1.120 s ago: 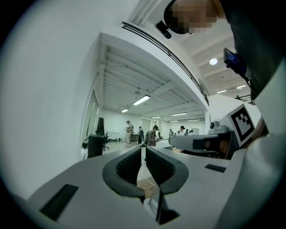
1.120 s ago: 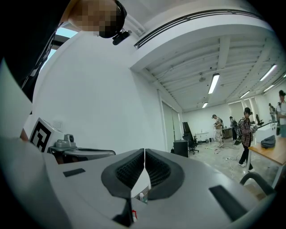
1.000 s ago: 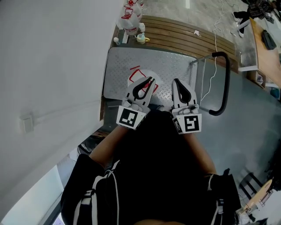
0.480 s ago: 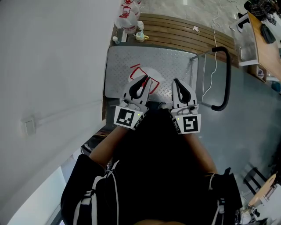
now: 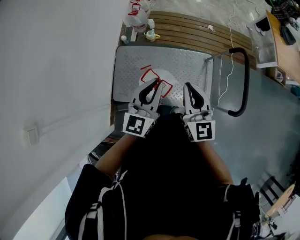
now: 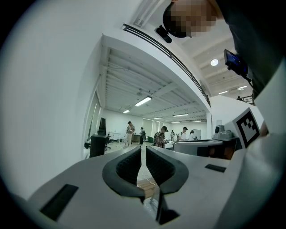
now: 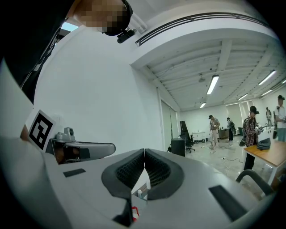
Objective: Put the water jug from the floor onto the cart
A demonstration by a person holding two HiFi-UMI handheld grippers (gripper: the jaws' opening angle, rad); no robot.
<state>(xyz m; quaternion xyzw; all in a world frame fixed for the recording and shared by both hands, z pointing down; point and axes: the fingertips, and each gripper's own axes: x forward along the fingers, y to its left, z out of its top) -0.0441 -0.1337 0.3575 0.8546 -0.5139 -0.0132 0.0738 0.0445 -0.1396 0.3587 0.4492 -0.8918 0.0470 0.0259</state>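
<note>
A clear water jug [image 5: 165, 79] with a red handle frame stands on the cart's metal deck [image 5: 187, 63], seen from above. My left gripper [image 5: 158, 84] is held level high over it, partly covering it. Its jaws stand a narrow slit apart with nothing between them, as the left gripper view [image 6: 143, 150] shows. My right gripper [image 5: 187, 86] hangs beside it over the deck, shut and empty, its tips meeting in the right gripper view [image 7: 144, 154]. Neither gripper touches the jug.
The cart's black push handle [image 5: 241, 84] rises at the right. More jugs [image 5: 136, 14] and a small teal bottle [image 5: 151, 35] stand by the wall on a wooden slatted strip [image 5: 197, 30]. A white wall runs along the left. People stand far across the room.
The head camera has shifted a little, so more of the jug's red frame shows past the left gripper. Both grippers have kept still.
</note>
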